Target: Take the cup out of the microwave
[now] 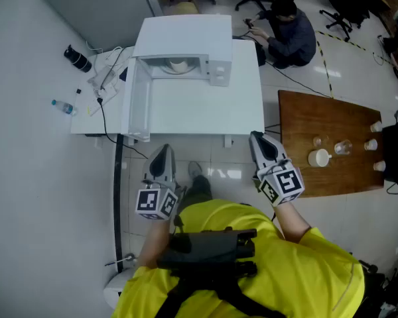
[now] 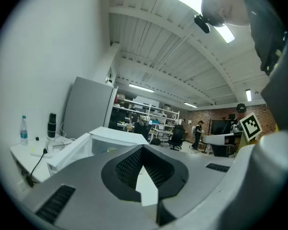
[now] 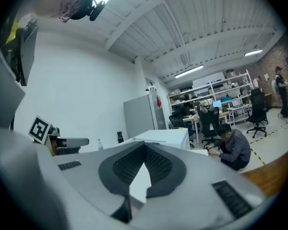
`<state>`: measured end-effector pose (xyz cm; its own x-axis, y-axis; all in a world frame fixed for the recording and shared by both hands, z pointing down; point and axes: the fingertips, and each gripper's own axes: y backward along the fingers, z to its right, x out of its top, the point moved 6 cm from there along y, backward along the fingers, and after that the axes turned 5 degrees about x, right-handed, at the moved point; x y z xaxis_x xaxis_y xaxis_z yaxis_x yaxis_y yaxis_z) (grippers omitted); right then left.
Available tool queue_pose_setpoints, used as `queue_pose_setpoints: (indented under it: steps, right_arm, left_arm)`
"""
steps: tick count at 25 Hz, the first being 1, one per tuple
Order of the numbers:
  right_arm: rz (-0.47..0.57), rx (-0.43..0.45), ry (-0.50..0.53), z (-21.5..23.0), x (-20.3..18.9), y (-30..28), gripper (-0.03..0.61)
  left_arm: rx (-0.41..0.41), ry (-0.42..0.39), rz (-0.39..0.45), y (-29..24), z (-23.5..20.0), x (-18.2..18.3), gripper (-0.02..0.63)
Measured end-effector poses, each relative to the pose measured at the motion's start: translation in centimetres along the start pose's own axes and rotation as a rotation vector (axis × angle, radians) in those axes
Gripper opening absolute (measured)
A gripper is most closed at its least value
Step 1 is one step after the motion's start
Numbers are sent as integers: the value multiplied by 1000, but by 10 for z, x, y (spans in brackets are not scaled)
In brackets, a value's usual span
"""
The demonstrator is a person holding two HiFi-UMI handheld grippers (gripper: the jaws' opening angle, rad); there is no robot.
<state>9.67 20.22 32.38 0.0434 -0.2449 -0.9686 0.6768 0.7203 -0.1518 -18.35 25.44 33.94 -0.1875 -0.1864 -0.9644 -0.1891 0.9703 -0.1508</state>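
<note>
The white microwave stands on a white table with its door swung open to the left. Inside the cavity a pale cup shows only in part. Both grippers hang in front of the table's near edge, well short of the microwave. My left gripper is shut and holds nothing, and my right gripper is the same. In the left gripper view the jaws meet at their tips, with the microwave beyond. The right gripper view shows shut jaws and the microwave ahead.
A wooden table at the right carries a white mug and several small cups. A water bottle, a black flask and cables lie left of the microwave. A person crouches behind the table.
</note>
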Motion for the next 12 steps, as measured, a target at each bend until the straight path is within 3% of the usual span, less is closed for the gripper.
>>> queue_pose_setpoints:
  steps: [7,12]
  right_arm:
    - [34,-11,58,-6,29,-128,6]
    - [12,-24,60,0,30,-172,6]
  left_arm:
    - [-38,-38,13,-64,-83,25,2]
    - [-83,40,-45,-110,-104,18,2]
